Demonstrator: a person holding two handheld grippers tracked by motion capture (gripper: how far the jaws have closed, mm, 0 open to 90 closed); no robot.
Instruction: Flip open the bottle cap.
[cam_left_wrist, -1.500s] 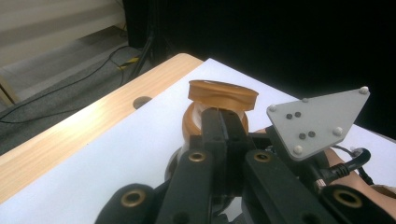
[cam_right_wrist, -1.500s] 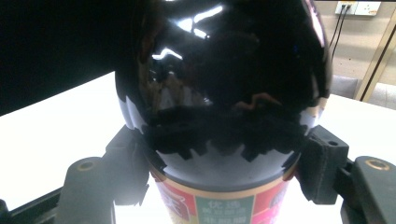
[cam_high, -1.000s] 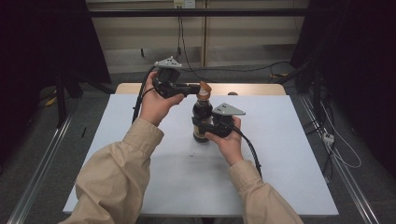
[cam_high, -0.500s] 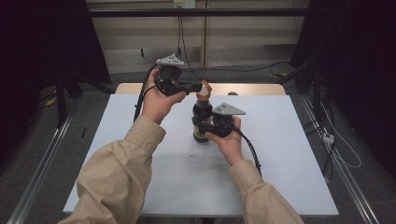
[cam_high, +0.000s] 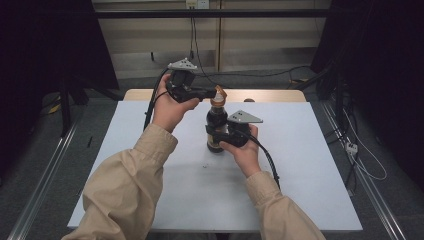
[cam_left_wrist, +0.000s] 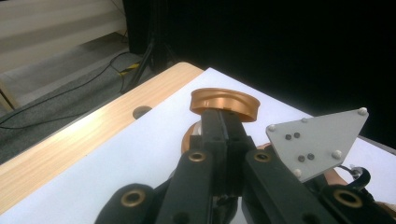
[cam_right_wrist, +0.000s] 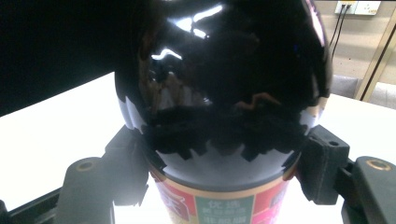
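from the high view, a dark bottle (cam_high: 216, 131) stands upright mid-table (cam_high: 150, 165), the right gripper (cam_high: 220, 134) clamped around its body and the left gripper (cam_high: 212, 93) up at the copper cap (cam_high: 218, 93). left gripper view: jaws pressed together on the cap's (cam_left_wrist: 225, 103) near rim, cap apparently lifted off the neck, though that's hard to confirm. right gripper view: jaws squeezing both sides of the glossy bottle (cam_right_wrist: 224, 93), just above its coloured label (cam_right_wrist: 224, 207).

The left gripper (cam_high: 212, 93) has tipped the copper cap (cam_high: 218, 94) slightly up off the bottle (cam_high: 216, 127).
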